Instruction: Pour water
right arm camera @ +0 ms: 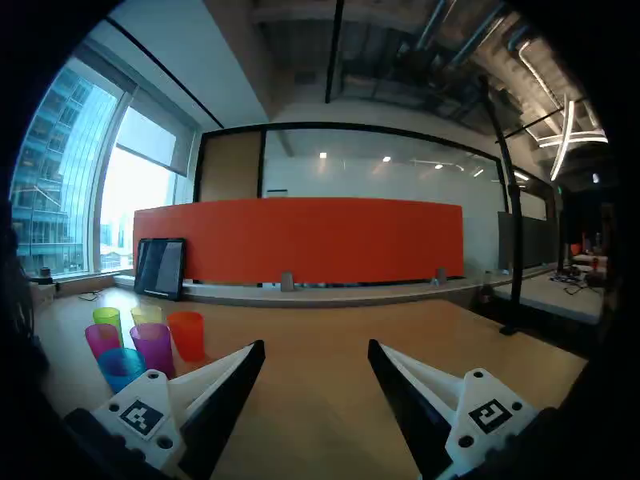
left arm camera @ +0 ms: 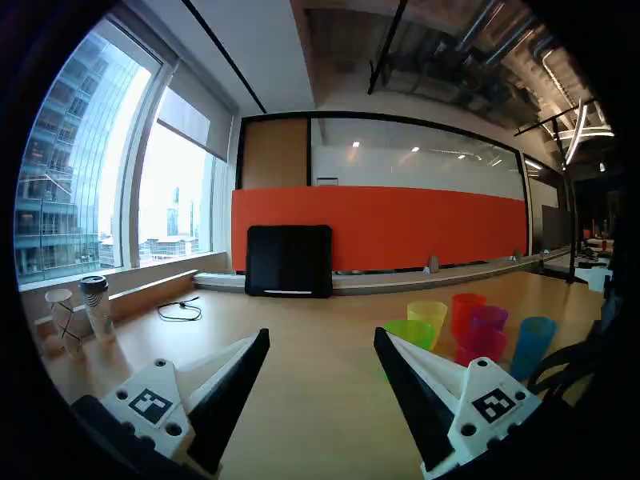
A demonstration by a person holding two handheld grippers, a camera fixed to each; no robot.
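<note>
Several coloured plastic cups stand clustered on the wooden table (left arm camera: 320,384). In the left gripper view they are to the right of centre: a green cup (left arm camera: 410,333), a yellow cup (left arm camera: 427,314), a red cup (left arm camera: 466,310), a purple cup (left arm camera: 488,318), a magenta cup (left arm camera: 482,345) and a blue cup (left arm camera: 532,345). My left gripper (left arm camera: 322,346) is open and empty, its right finger just in front of the green cup. In the right gripper view the cups sit at the left, led by the blue cup (right arm camera: 122,367), a purple cup (right arm camera: 154,346) and a red cup (right arm camera: 187,334). My right gripper (right arm camera: 316,354) is open and empty.
A lidded paper coffee cup (left arm camera: 97,306) and a patterned glass (left arm camera: 62,318) stand at the far left by the window. A black cable (left arm camera: 179,309) lies on the table, and a black monitor (left arm camera: 289,261) leans against the orange partition (left arm camera: 384,227). Another desk (right arm camera: 560,296) is at the right.
</note>
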